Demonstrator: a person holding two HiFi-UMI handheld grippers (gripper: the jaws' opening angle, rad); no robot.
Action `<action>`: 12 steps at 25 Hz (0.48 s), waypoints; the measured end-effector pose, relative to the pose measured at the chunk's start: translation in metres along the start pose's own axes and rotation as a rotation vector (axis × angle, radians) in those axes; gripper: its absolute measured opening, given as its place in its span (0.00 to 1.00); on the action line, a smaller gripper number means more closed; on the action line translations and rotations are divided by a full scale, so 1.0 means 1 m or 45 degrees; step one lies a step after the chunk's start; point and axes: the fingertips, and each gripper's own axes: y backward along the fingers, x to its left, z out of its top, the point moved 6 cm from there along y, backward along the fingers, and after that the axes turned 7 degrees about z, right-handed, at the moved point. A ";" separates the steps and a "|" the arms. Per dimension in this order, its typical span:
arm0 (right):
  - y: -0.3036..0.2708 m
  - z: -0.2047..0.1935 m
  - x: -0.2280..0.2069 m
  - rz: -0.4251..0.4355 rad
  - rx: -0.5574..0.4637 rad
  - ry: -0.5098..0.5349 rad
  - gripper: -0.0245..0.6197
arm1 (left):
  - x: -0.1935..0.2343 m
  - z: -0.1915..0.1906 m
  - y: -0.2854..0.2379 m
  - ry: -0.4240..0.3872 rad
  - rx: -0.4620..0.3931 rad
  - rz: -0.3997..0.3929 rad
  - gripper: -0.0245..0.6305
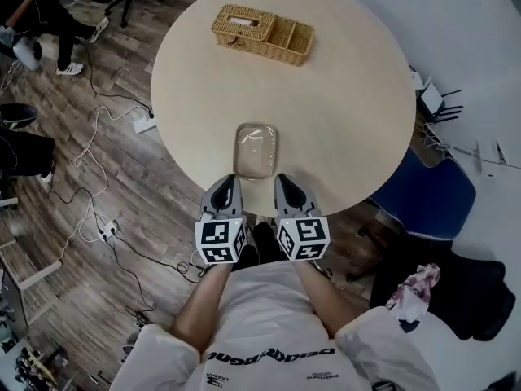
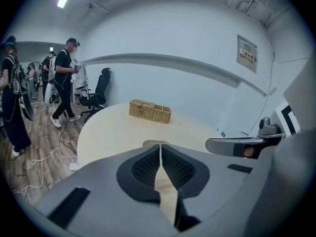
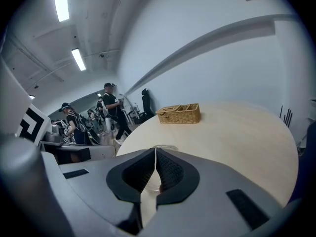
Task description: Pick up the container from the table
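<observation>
Now, my left gripper [image 1: 231,179]: jaws together, empty.
Right gripper [image 1: 283,177]: likewise.
Container [image 1: 256,150]: clear, lower centre, near table [image 1: 350,96] edge; I could knock it off.

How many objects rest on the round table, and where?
2. A clear container sits at the near edge of the table; a wicker basket stands at its far side. None seem hidden.

Glossy, seemingly plastic container [image 1: 255,150]; woven wicker basket [image 1: 264,33]
</observation>
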 end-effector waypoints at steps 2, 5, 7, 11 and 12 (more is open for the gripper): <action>-0.008 -0.002 -0.006 -0.007 0.018 -0.011 0.08 | 0.001 -0.002 -0.009 -0.003 0.012 0.005 0.06; -0.019 -0.006 -0.012 -0.013 0.038 -0.032 0.10 | 0.002 -0.005 -0.020 -0.006 0.033 0.009 0.06; -0.026 -0.009 -0.015 -0.012 0.051 -0.038 0.14 | 0.004 -0.008 -0.027 -0.008 0.046 0.007 0.07; -0.036 -0.016 -0.018 -0.022 0.072 -0.041 0.15 | 0.008 -0.015 -0.041 -0.007 0.084 0.009 0.13; -0.038 -0.017 -0.020 -0.026 0.079 -0.046 0.16 | 0.010 -0.017 -0.044 -0.003 0.091 0.010 0.14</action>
